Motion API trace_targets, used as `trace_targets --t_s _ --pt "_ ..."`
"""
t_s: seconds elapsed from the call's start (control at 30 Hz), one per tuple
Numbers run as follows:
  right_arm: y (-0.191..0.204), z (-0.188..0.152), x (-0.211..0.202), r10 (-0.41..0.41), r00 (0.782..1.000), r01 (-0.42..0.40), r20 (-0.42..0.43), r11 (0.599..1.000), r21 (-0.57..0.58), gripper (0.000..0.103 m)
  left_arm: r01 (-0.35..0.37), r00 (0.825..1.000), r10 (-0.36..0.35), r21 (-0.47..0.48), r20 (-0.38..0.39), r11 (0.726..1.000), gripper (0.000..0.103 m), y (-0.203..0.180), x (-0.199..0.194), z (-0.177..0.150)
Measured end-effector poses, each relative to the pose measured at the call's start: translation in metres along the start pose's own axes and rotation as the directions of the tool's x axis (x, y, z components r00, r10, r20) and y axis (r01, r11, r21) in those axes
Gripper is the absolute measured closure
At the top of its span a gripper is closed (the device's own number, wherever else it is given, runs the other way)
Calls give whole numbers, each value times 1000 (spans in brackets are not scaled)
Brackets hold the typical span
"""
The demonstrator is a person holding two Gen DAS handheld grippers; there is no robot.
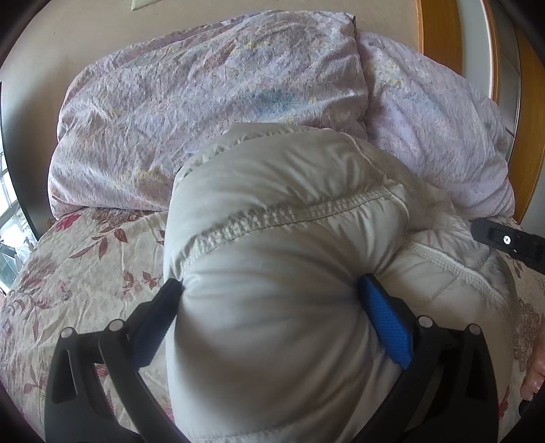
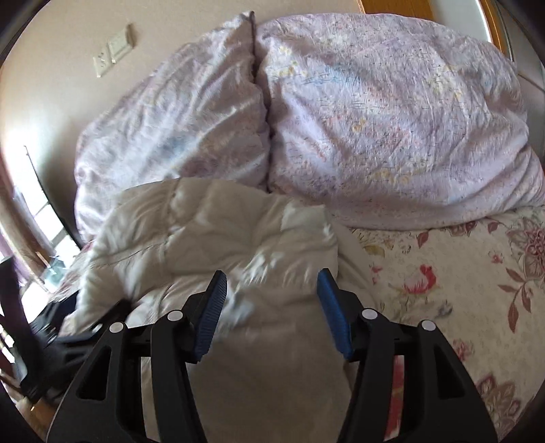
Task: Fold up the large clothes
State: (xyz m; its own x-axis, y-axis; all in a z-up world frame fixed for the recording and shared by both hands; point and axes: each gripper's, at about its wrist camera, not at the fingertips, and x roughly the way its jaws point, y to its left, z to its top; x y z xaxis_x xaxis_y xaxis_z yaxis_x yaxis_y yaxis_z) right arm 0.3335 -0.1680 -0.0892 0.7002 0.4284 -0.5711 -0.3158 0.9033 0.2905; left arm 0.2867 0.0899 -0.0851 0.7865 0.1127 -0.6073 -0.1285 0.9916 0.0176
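A puffy off-white quilted jacket [image 1: 279,245] lies bunched on a floral bedspread [image 1: 85,272]. My left gripper [image 1: 272,289] has its blue-padded fingers [image 1: 385,323] pressed into a thick fold of the jacket from both sides, gripping it. In the right wrist view the same jacket [image 2: 211,238] lies in a heap ahead, partly blurred. My right gripper [image 2: 270,283] is open, its fingers [image 2: 332,306] hovering over the jacket's near edge with nothing held. The right gripper's black tip [image 1: 507,242] shows at the right edge of the left wrist view.
Two large lilac patterned pillows [image 2: 391,129] are stacked against the wall behind the jacket. A wooden headboard or door frame [image 1: 439,30] is at the far right. A wall switch [image 2: 112,51] and a bright window [image 2: 44,218] are on the left.
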Motion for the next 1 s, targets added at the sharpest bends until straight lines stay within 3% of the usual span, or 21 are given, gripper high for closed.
trace_targets --t_s 0.13,0.23,0.43,0.7,0.8,1.0 --pt "12 -16 10 -71 994 62 -89 993 -102 45 -2 1000 2 1 5 1000 2 -1 -1 -1" --pt "5 -23 25 -42 989 34 -139 998 -58 44 -12 1000 12 2 1 1000 2 -2 0 0" --pt "2 -27 34 -25 989 19 -143 999 -46 43 -27 1000 27 3 0 1000 2 -3 1 0" --pt "5 -29 29 -60 989 58 -138 998 -19 41 -30 999 30 -3 -28 1000 2 -3 0 4" --pt "10 -26 22 -136 981 134 -137 991 -26 24 -1 998 -1 -35 -65 999 2 5 -7 7" --pt "15 -25 -12 -212 972 209 -102 977 -38 8 28 997 -34 -92 -68 995 2 19 -45 -3"
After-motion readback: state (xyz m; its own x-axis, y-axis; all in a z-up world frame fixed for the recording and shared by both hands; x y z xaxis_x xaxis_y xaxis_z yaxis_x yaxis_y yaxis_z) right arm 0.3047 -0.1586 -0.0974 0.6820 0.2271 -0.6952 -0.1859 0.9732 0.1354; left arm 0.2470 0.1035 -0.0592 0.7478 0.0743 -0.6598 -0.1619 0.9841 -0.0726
